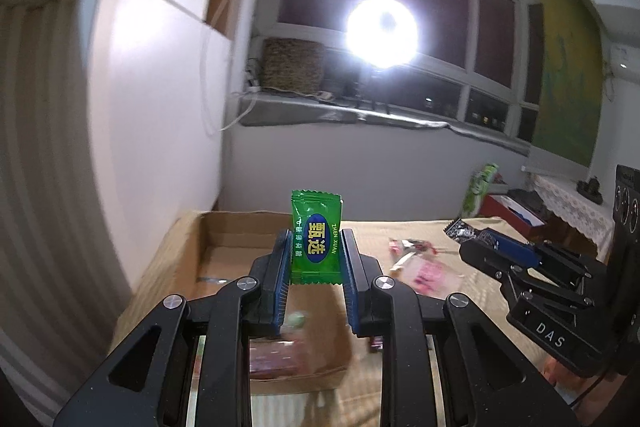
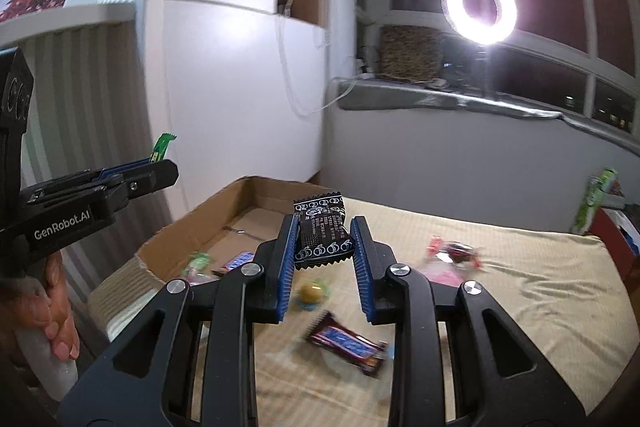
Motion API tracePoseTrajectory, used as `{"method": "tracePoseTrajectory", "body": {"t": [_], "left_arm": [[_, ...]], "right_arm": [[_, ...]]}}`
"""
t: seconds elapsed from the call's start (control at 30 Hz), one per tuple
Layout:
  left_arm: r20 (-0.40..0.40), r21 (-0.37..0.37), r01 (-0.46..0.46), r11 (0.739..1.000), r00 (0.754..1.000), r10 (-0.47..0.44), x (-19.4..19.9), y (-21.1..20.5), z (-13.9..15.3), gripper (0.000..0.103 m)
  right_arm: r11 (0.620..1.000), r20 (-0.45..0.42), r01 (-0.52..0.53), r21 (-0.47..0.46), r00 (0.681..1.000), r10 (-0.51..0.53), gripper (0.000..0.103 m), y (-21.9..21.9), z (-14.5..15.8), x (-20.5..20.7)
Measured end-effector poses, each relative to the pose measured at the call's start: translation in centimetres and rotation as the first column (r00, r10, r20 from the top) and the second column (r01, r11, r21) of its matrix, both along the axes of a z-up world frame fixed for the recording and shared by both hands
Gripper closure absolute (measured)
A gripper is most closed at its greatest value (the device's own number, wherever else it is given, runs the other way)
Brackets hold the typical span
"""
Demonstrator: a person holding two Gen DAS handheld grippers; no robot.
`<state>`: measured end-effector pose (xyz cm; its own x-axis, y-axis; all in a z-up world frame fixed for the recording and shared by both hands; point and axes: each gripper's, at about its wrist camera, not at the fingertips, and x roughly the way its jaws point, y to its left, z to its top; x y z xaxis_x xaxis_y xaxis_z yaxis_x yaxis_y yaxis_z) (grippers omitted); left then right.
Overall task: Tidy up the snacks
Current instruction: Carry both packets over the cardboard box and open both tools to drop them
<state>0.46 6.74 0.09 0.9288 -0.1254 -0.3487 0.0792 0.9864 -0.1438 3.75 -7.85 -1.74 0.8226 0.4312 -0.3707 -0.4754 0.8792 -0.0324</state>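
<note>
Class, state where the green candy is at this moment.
In the left wrist view, the green candy stands upright, clamped in the left gripper, held above the cardboard box at the bed's left side.

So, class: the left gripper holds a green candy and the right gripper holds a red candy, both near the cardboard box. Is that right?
Not quite. The right gripper holds a black wrapped snack, not a red candy, as the right wrist view shows. The left gripper does hold the green candy, near the cardboard box.
</note>
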Motion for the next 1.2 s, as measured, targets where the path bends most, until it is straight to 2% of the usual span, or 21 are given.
{"method": "tracePoseTrajectory", "body": {"t": [0.2,0.4,0.77,0.87,0.93,0.97,1.0,1.03,1.07,1.1,1.2], "left_arm": [[-0.011,-0.023,-0.096,0.995,0.995,0.095,-0.5,4.0,-0.5,0.082],[-0.016,-0.032,-0.148,0.988,0.989,0.148,-0.5,5.7,-0.5,0.082],[-0.052,-0.026,-0.145,0.989,0.988,0.143,1.6,5.7,-1.6,0.082],[-0.074,-0.026,-0.140,0.990,0.988,0.138,2.5,5.5,-2.4,0.082],[-0.093,-0.032,-0.129,0.991,0.988,0.125,2.9,5.5,-3.0,0.081],[-0.107,-0.038,-0.117,0.992,0.988,0.112,3.2,5.5,-3.3,0.081],[-0.117,-0.040,-0.113,0.993,0.987,0.108,3.4,5.5,-3.6,0.073],[-0.130,-0.037,-0.119,0.992,0.985,0.113,3.7,5.5,-3.9,0.065],[-0.132,-0.037,-0.126,0.991,0.984,0.120,3.7,5.5,-4.1,0.046],[-0.123,-0.037,-0.134,0.990,0.984,0.129,3.6,5.6,-4.1,0.036],[-0.116,-0.026,-0.143,0.989,0.984,0.139,3.3,5.6,-4.0,0.036]], "right_arm": [[0.995,-0.012,-0.100,-0.007,0.995,0.100,0.075,4.4,-0.7,0.8],[0.991,-0.015,-0.132,-0.002,0.991,0.131,0.075,6.2,-0.8,1.5],[0.991,-0.080,-0.137,0.002,0.987,0.136,0.075,6.8,-3.1,3.9],[0.987,-0.135,-0.159,-0.009,0.978,0.157,0.075,7.3,-4.5,4.9],[0.986,-0.158,-0.167,-0.032,0.974,0.160,0.073,7.7,-5.3,5.2],[0.985,-0.166,-0.165,-0.043,0.974,0.156,0.066,7.8,-5.7,5.3],[0.985,-0.171,-0.168,-0.046,0.973,0.157,0.060,7.8,-6.0,5.3],[0.985,-0.175,-0.168,-0.046,0.972,0.158,0.060,7.7,-6.2,5.2],[0.985,-0.179,-0.167,-0.047,0.971,0.157,0.060,7.6,-6.3,5.2],[0.985,-0.182,-0.166,-0.050,0.971,0.155,0.059,7.5,-6.5,5.2],[0.985,-0.192,-0.158,-0.073,0.971,0.142,0.059,7.2,-7.2,4.5]]}}
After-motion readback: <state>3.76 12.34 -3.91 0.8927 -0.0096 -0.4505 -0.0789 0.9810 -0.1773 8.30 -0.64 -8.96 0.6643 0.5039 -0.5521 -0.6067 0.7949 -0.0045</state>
